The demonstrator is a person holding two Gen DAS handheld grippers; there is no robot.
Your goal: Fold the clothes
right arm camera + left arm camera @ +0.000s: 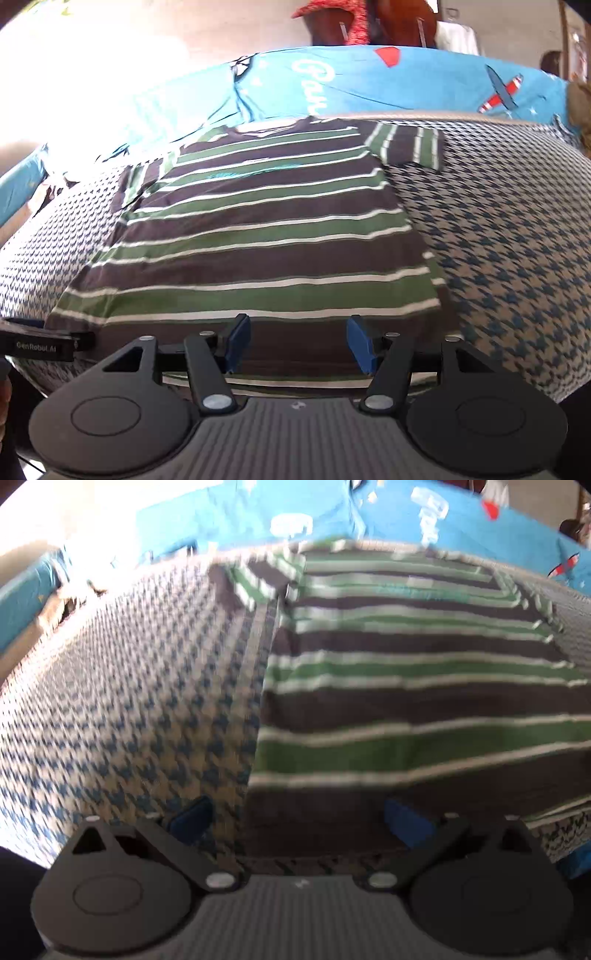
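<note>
Here, a short-sleeved T-shirt in dark brown, green and white stripes (258, 229) lies spread flat, collar away from the person, on a blue-and-tan houndstooth cloth (517, 258) over a bright blue printed bedsheet (369, 81). Both sleeves are out to the sides and no fold shows. The right gripper (298, 343) hangs above the near hem with its blue pads wide apart and nothing between them; the left gripper (299, 818) is likewise spread and empty, straddling the shirt's left side edge near the hem corner. The left view is smeared by motion. The risk from here is a shallow pinch — taking only the top layer, or snagging the houndstooth cloth with the hem — which would drag the shirt askew.
</note>
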